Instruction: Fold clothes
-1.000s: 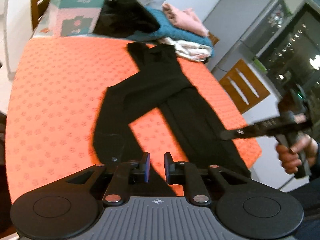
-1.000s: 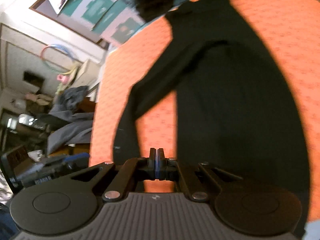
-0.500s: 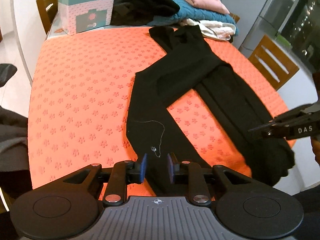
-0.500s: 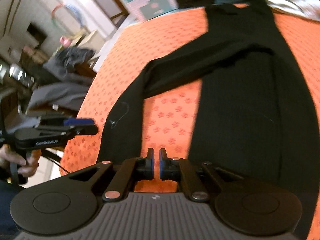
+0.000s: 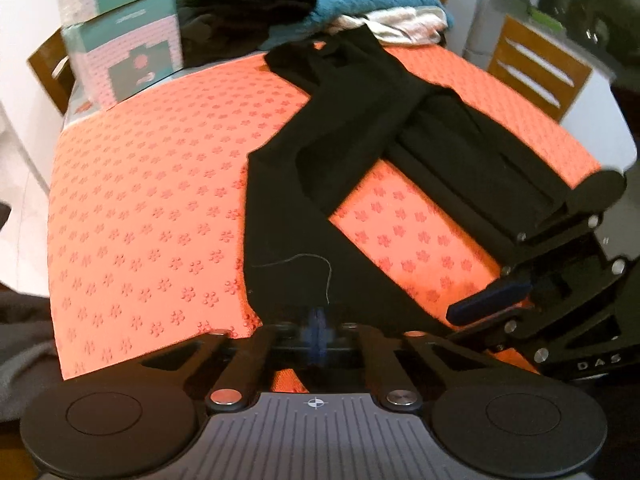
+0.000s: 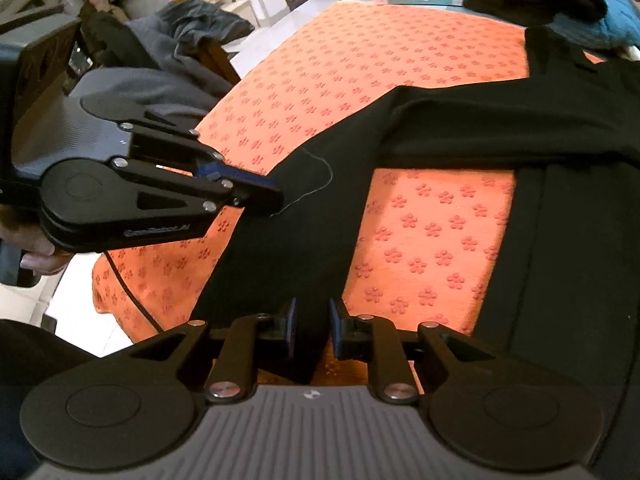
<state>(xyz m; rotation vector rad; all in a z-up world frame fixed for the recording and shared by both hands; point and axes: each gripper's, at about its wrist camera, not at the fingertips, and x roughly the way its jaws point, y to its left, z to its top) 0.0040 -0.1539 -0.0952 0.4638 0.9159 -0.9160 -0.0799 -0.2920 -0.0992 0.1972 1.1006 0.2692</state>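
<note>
Both claws have dropped to the near edge of the table since half a second ago. Left claw: went from parted to pinched shut on the hem of the black trousers' left leg, beside a loose thread. Trousers lie spread on the orange cloth, legs splayed apart toward the near edge, waist at the far edge by a clothes pile and boxes. Right claw: was almost shut, now jaws parted, straddling the same hem, not yet clamped. Judgement: close right on both fabric layers, then lift both corners evenly, keeping the hem taut so the leg folds flat.
</note>
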